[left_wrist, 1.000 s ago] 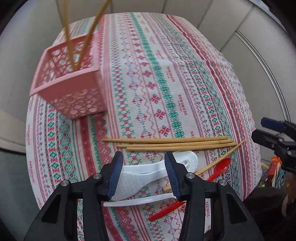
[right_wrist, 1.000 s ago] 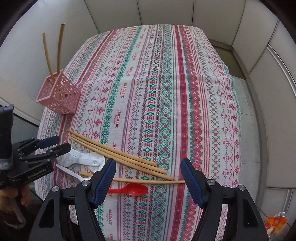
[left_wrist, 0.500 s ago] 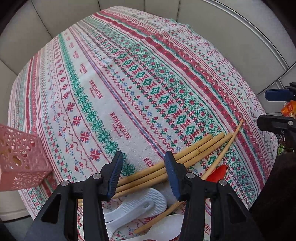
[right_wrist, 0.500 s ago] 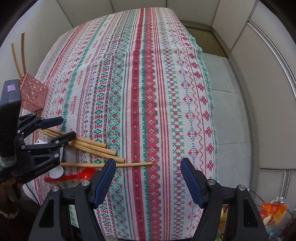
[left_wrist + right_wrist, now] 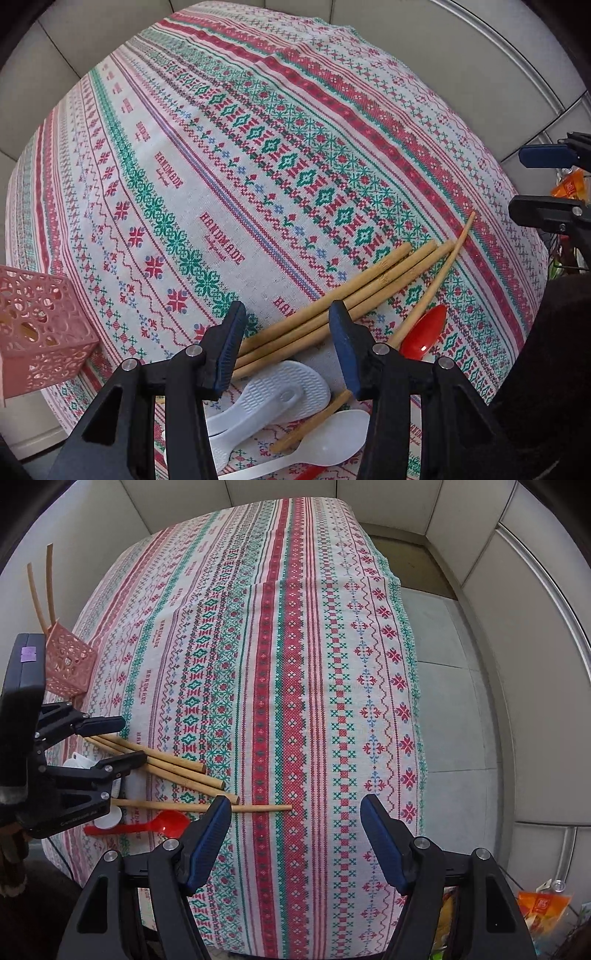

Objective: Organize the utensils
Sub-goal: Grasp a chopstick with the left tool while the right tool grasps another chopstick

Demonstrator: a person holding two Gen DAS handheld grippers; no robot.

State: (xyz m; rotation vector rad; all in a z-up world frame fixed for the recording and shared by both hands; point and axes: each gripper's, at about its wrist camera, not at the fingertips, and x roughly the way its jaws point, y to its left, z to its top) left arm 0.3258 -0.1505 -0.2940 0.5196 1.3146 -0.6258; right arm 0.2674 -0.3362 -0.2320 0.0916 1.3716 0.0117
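Your left gripper (image 5: 286, 345) hangs over the three wooden chopsticks (image 5: 332, 299) lying side by side near the table's near edge, jaws spread wide and empty, lined up to straddle them. The pink lattice plastic basket (image 5: 37, 332) waits far left. Your right gripper (image 5: 295, 834) hovers open, holding nothing

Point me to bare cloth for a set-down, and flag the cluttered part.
Free: the tablecloth beyond the chopsticks to the far edge, and the strip ahead of the right gripper. Crowded: the near corner under the left gripper, holding chopsticks, white rice paddle, white spoon, red spoon; pink basket stands beyond it.
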